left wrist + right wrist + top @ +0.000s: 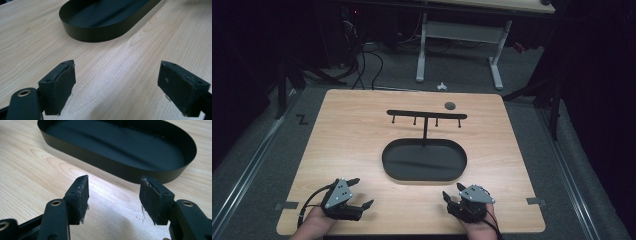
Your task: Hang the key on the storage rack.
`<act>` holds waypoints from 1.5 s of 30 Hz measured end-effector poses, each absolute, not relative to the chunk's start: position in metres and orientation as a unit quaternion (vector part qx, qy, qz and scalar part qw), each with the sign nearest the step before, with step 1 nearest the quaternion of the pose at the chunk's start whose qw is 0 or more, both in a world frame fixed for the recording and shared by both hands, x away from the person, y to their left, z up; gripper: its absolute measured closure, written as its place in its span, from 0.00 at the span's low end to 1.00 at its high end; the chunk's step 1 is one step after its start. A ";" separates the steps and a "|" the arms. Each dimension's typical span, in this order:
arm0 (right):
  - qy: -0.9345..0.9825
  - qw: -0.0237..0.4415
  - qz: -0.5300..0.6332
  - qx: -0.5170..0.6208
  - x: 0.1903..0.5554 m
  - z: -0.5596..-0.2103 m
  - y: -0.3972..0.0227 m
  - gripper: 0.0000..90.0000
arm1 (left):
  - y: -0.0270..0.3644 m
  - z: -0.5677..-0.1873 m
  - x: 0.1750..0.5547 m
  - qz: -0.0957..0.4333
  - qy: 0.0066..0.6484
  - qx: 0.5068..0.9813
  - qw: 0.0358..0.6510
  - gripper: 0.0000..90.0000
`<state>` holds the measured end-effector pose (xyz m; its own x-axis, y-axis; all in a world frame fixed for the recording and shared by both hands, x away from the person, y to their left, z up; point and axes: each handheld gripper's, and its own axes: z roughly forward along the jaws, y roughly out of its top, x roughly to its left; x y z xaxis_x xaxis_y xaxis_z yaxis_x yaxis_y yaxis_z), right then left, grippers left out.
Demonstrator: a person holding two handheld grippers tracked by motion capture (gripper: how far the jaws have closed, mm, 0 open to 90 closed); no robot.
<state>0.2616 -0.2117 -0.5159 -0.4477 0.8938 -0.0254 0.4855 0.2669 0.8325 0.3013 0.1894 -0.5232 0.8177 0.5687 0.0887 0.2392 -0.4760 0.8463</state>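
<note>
I am holding the left gripper (360, 196) spread wide over the table (352, 130), pinching nothing. The right gripper (453, 192) is hovering partly spread, empty, near the black tray (424, 176).

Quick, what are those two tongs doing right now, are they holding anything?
Left tongs: open, holding nothing, bare table between the pads.
Right tongs: open, holding nothing, near the black oval tray.
</note>
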 end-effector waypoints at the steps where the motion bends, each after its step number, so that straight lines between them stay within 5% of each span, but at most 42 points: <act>1: 0.753 0.258 0.396 0.458 0.262 -0.516 -0.212 0.45 | 0.190 -0.523 0.301 0.182 0.241 0.839 0.452 0.17; 16: 0.761 0.277 0.362 0.462 0.262 -0.511 -0.212 0.43 | 0.191 -0.523 0.302 0.181 0.240 0.836 0.459 0.17; 21: 0.774 0.275 0.350 0.450 0.261 -0.507 -0.207 0.34 | 0.192 -0.522 0.301 0.183 0.240 0.834 0.461 0.17; 34: 0.793 0.229 0.318 0.468 0.270 -0.505 -0.195 0.18 | 0.193 -0.522 0.299 0.188 0.242 0.829 0.467 0.17; 45: 0.810 0.199 0.272 0.480 0.279 -0.516 -0.194 0.18 | 0.193 -0.522 0.299 0.185 0.240 0.831 0.466 0.17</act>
